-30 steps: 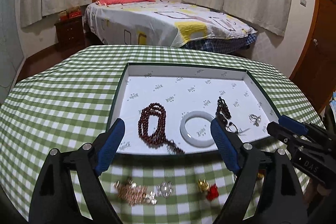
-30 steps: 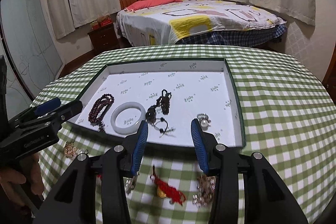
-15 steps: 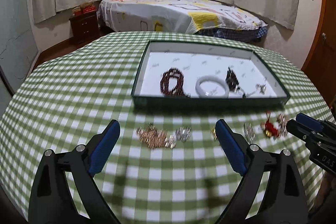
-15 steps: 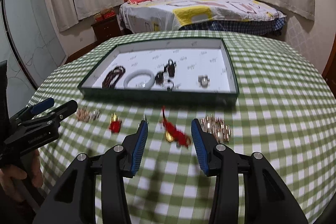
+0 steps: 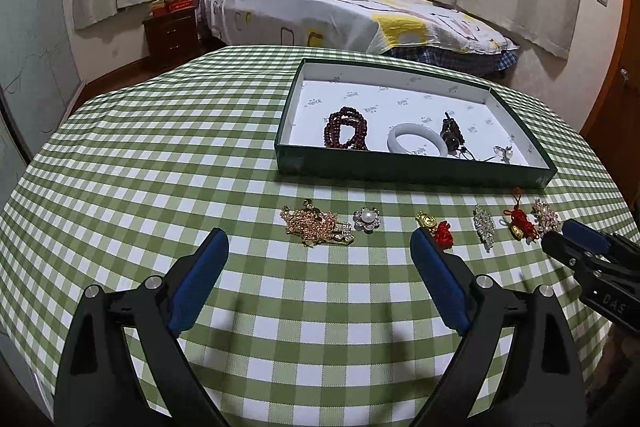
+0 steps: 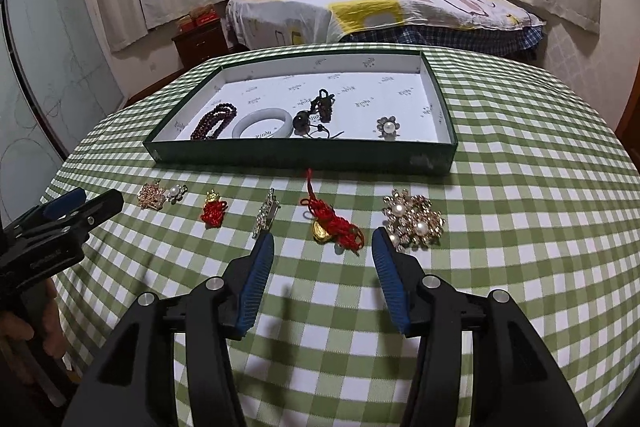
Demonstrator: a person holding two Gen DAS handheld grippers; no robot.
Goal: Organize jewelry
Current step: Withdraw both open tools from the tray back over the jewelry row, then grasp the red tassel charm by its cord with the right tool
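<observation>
Both tongs hang wide open over the checked table [image 5: 160, 155], holding nothing. Just past the right tongs [image 6: 323, 245] lies a red knot charm [image 6: 332, 221]; past the left tongs [image 5: 319, 241], a gold chain [image 5: 314, 223]. The green tray [image 6: 304, 157] sits farther ahead

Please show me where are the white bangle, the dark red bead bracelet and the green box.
white bangle [image 6: 262, 123], right wrist view, on its near band.
dark red bead bracelet [image 5: 346, 133], left wrist view, on the coiled beads.
green box [image 6: 304, 157], right wrist view, on its near outer wall.

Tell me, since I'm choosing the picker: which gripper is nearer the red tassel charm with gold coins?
Right gripper: charm lies just ahead. Left gripper is farther left.
</observation>
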